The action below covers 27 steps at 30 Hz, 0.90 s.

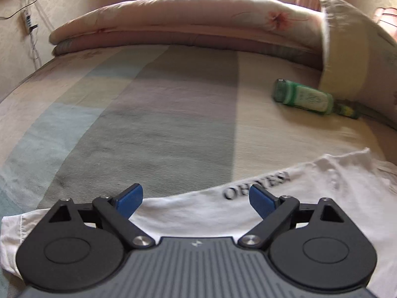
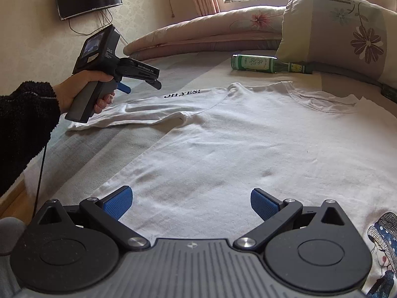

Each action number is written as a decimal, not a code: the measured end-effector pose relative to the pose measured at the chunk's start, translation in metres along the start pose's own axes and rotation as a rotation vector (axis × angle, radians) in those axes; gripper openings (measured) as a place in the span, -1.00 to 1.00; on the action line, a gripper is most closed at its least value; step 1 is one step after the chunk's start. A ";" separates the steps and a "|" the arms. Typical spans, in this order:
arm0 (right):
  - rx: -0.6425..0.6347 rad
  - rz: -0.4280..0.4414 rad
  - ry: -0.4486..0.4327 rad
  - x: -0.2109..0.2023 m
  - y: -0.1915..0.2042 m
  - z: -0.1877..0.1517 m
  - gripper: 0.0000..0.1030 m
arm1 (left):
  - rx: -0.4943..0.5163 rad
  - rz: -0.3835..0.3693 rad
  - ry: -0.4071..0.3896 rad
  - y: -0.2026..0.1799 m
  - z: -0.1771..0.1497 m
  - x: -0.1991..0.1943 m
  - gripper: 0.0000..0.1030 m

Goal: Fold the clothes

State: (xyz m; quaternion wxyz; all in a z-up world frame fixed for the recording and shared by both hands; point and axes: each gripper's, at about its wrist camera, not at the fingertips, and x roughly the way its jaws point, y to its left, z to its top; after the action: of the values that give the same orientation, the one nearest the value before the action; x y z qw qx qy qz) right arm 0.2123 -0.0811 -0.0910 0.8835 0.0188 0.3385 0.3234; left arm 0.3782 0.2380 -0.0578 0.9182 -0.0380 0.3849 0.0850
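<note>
Both our grippers, left (image 1: 196, 200) and right (image 2: 191, 202), gape wide, empty, over the shirt (image 2: 235, 144) (bottle (image 2: 268, 64) nearby), so a sloppy sleeve pinch could bunch it.

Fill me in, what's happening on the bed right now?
A person is folding a white T-shirt spread flat on the striped bed, a handheld gripper in each hand. The left gripper hangs over the sleeve printed "OH,YES!", jaws open, nothing in them. The right gripper is over the shirt's lower body, also open and empty. No fold is made yet. A green bottle lies on its side beyond the collar, beside a pillow.
</note>
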 end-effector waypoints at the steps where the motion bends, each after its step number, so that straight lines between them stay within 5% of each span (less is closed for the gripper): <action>1: -0.002 -0.003 -0.003 -0.001 0.000 0.000 1.00 | 0.020 -0.030 -0.014 -0.009 -0.005 -0.009 0.80; 5: -0.022 -0.029 -0.013 -0.003 0.002 0.000 1.00 | 0.080 -0.012 -0.081 -0.030 -0.046 -0.019 0.80; 7: -0.037 -0.047 -0.015 -0.003 0.004 0.000 1.00 | 0.098 0.042 -0.043 -0.032 -0.065 -0.008 0.80; 13: -0.063 -0.057 -0.009 -0.005 0.008 0.000 1.00 | 0.031 -0.022 -0.013 -0.001 -0.091 -0.028 0.86; 17: -0.054 -0.051 0.004 -0.005 0.008 0.000 1.00 | 0.047 -0.036 0.068 0.002 -0.077 -0.039 0.85; 20: -0.055 -0.057 0.004 -0.004 0.008 -0.001 1.00 | 0.020 -0.044 -0.012 0.004 -0.059 -0.039 0.86; 27: -0.067 -0.085 0.010 -0.001 0.008 -0.002 1.00 | 0.018 0.015 0.002 -0.016 -0.043 0.002 0.86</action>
State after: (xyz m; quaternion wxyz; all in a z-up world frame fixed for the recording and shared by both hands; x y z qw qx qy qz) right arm 0.2061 -0.0759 -0.0893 0.8948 -0.0267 0.3325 0.2967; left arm 0.3522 0.2168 -0.0889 0.9176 -0.0271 0.3867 0.0883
